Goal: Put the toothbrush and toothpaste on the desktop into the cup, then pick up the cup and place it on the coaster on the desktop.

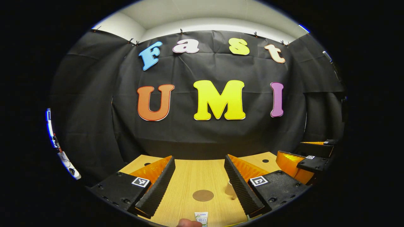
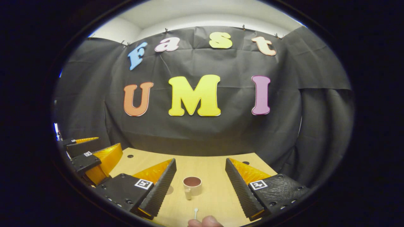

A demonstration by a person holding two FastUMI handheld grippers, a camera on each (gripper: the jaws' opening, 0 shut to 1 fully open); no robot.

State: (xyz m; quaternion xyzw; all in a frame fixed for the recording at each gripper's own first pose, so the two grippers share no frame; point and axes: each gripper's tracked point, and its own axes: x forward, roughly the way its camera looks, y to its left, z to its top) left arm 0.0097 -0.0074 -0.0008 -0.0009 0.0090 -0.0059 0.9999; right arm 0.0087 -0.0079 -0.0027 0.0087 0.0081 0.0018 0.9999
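The wooden desktop point(image 2: 214, 176) carried everything. Both grippers hovered above it, released: the left gripper point(image 1: 199, 176) and the right gripper point(image 2: 200, 179), each with 2 fingers spread and grasping nothing. The cup point(image 2: 192, 186) stood upright between the right gripper's fingers, untouched. The round coaster point(image 1: 203, 195) lay flat between the left gripper's fingers. The toothpaste point(image 1: 201, 218) lay just nearer. A thin white stick, probably the toothbrush point(image 2: 195, 213), lay before the cup.

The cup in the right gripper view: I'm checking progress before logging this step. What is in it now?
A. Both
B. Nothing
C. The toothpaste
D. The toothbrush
B: the cup stands upright on the desktop with its dark inside bare, while the toothpaste lies on the wood at the near edge of the left gripper view.
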